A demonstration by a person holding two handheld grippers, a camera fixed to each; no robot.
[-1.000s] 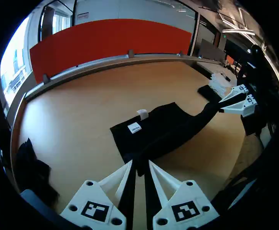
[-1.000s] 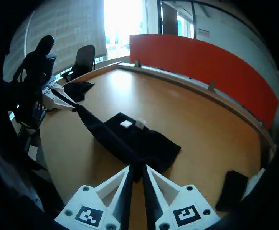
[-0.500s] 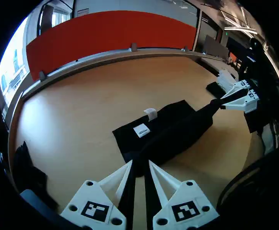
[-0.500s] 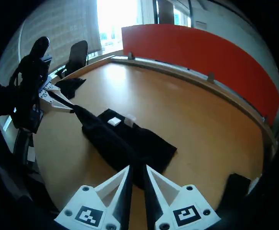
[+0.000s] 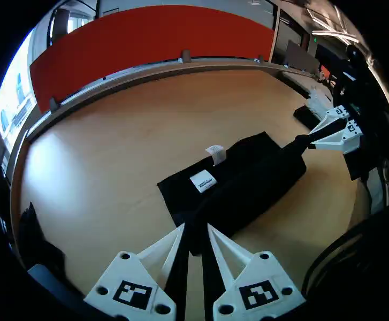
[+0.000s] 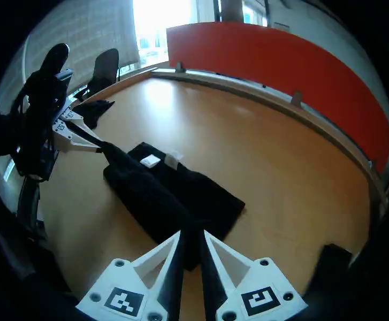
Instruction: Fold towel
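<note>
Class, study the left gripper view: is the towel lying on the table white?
No, the towel is black; just its two small tags are white, against the light wooden table.

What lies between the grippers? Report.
The black towel stretches from the left gripper to the right gripper, both pinching it, as the left gripper view shows.

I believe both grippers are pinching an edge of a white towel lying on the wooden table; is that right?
Not quite: the towel is black, not white, as the left gripper view shows. The left gripper and right gripper do pinch its edge on the wooden table.
</note>
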